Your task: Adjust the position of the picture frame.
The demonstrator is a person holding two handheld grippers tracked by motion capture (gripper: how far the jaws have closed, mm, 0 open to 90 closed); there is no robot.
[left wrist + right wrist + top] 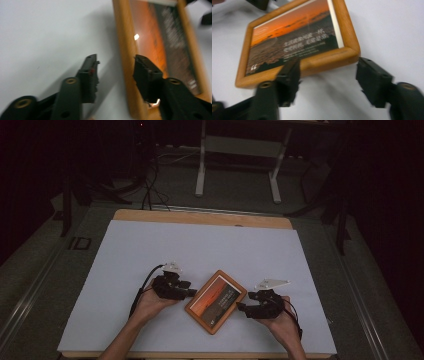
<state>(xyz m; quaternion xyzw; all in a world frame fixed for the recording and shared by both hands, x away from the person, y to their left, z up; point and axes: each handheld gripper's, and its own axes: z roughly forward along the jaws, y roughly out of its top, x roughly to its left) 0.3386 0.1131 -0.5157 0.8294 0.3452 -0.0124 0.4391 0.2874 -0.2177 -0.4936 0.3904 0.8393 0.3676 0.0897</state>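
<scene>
White sheeting covers the table [150, 250] where we work, and beyond it the room is dark. Nearest to us, our forearms come in from the bottom edge of the high view, one hand on each gripper. Our left gripper [188, 290] sits just left of the frame [216, 301], and in its own view the jaws stand spread: one hangs over the bare sheet, the other over the frame's wooden edge [125, 50], with nothing pinched between them. Our right gripper [243, 308] sits just right of the frame, and in its view the jaws are also spread wide, one in front of the frame's near rail [322, 61], the other off past its corner over the sheet; we cannot tell whether that first jaw touches the wood. The frame lies flat between the two grippers, near our edge of the table and turned at a slant, holding an orange sunset picture with pale lettering. Past the frame, the sheet runs bare to the table's wooden far edge [200, 216]. Farther back, on the floor, we see a white stand [235, 165] and some dark cables [150, 190].
</scene>
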